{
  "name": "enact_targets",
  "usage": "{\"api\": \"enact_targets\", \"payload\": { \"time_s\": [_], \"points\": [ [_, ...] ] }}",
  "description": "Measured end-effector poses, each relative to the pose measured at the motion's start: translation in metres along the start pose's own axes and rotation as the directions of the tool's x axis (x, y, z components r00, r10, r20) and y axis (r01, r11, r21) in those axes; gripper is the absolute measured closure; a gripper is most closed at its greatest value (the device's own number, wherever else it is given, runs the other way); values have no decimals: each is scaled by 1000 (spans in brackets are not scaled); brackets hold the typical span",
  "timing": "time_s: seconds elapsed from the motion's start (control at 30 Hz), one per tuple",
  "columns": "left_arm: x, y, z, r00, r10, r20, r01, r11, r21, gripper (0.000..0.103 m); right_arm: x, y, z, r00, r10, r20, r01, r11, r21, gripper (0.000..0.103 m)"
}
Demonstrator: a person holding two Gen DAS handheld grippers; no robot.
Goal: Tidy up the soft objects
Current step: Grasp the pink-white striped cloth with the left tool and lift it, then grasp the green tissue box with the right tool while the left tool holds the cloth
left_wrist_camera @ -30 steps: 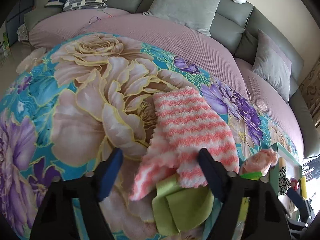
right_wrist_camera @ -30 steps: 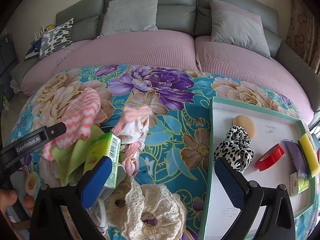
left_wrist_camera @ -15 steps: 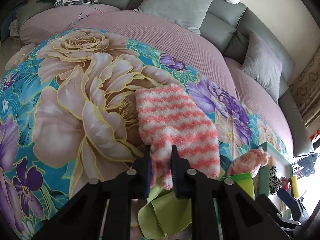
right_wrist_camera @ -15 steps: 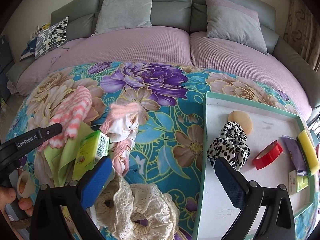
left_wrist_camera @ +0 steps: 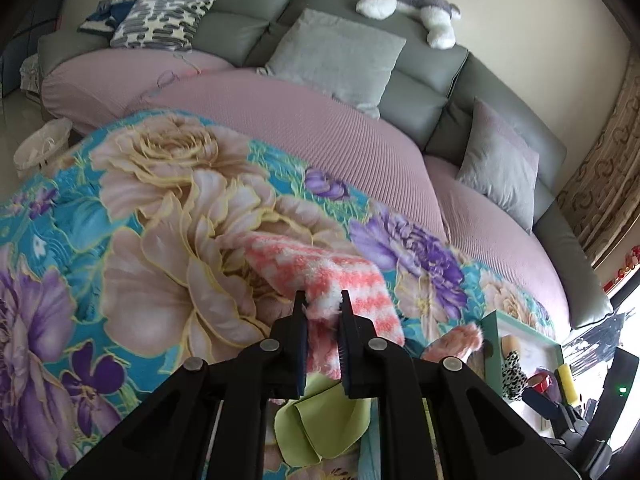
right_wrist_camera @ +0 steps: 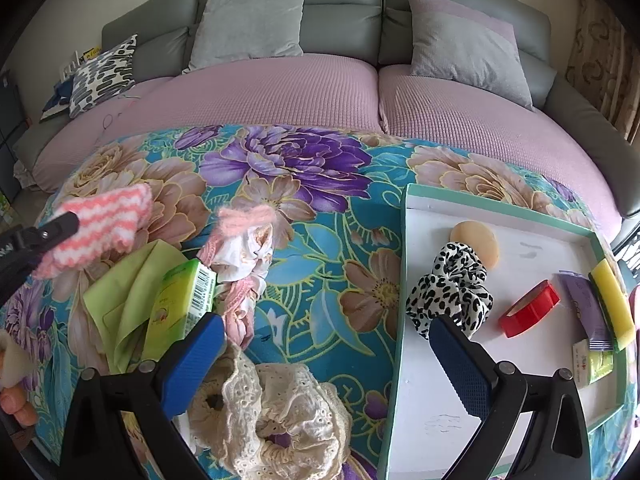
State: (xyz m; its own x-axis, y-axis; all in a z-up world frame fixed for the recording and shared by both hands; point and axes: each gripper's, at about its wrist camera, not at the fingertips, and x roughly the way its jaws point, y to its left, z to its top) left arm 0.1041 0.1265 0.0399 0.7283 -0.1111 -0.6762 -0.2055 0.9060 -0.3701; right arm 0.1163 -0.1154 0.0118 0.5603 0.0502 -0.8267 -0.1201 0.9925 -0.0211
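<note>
My left gripper is shut on the near edge of a pink-and-white striped fuzzy cloth and lifts it off the floral tablecloth; the cloth also shows in the right wrist view. A lime-green cloth lies beneath it. My right gripper is open and empty, hovering over a cream lace scrunchie. A pink-and-white fabric bundle and a green box lie between the cloths. A leopard-print scrunchie sits in the white tray.
The tray also holds a beige round pad, red tape roll, yellow sponge and purple packet. A grey sofa with pink covers and cushions stands behind the table. A plush toy lies on the sofa back.
My left gripper closed on the striped cloth's near edge and has raised it, so the cloth now hangs from the jaws. The right gripper stayed open and drifted slightly.
</note>
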Motion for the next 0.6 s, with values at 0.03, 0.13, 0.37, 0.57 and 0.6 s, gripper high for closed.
{"api": "enact_targets", "payload": {
  "time_s": [0.03, 0.13, 0.37, 0.57, 0.6],
  "points": [
    [-5, -1, 1, 1000, 0, 13, 0, 1000, 1, 90, -1, 0, 0, 1000, 1, 2, -1, 1000, 0, 0],
    [-19, -2, 3, 999, 8, 47, -8, 1000, 10, 90, -4, 0, 0, 1000, 9, 9, -9, 1000, -3, 0],
    [-52, 2, 4, 990, 74, 123, -76, 997, 12, 90, -13, 18, -3, 997, 66, 35, -64, 995, -75, 0],
    [-62, 17, 0, 987, 118, 111, -116, 993, -24, 90, -18, 51, -7, 995, 81, 65, -68, 979, -193, 0],
    [-62, 20, -2, 985, 134, 106, -132, 991, -31, 90, -17, 56, -8, 995, 80, 64, -66, 976, -207, 0]
  ]
}}
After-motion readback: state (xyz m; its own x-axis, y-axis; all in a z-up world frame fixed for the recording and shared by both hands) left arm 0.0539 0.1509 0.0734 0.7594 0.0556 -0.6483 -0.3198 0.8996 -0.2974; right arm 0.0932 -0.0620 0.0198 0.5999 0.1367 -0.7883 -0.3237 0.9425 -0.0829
